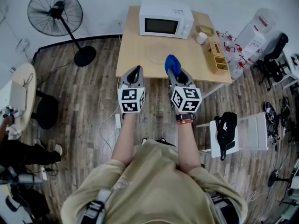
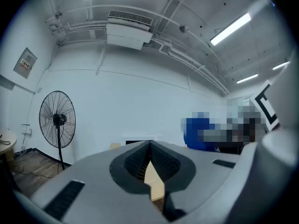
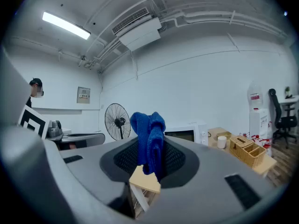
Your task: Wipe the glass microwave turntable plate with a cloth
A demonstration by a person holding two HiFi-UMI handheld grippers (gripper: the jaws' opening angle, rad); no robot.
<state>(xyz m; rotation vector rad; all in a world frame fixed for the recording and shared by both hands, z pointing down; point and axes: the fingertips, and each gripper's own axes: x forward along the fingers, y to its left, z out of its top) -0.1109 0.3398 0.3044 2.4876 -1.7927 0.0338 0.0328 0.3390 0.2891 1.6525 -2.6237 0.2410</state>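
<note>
Here, two grippers hung over the table's (image 1: pixel 133 41) near edge. The left gripper (image 1: pixel 135 70) had its jaws together and empty; the right gripper (image 1: pixel 174 73) clamped one blue cloth (image 1: pixel 172 63). One glass plate (image 1: pixel 157 52) lay just beyond, before one microwave (image 1: pixel 166 18).

The cloth (image 3: pixel 148 129) is deep blue, fuzzy terry with a soft, matt nap. Both the right claw (image 3: pixel 150 158) and the left claw (image 2: pixel 149 155) have smooth, matt grey plastic shells and black ribbed pads (image 3: pixel 124 157). The desk (image 1: pixel 135 55) is pale, smooth, matt wood, and the turntable plate (image 1: pixel 156 52) on it is clear glass. The microwave (image 1: pixel 166 18) has a glossy white casing. The floor (image 1: pixel 93 92) is dark, grained wood plank.
</note>
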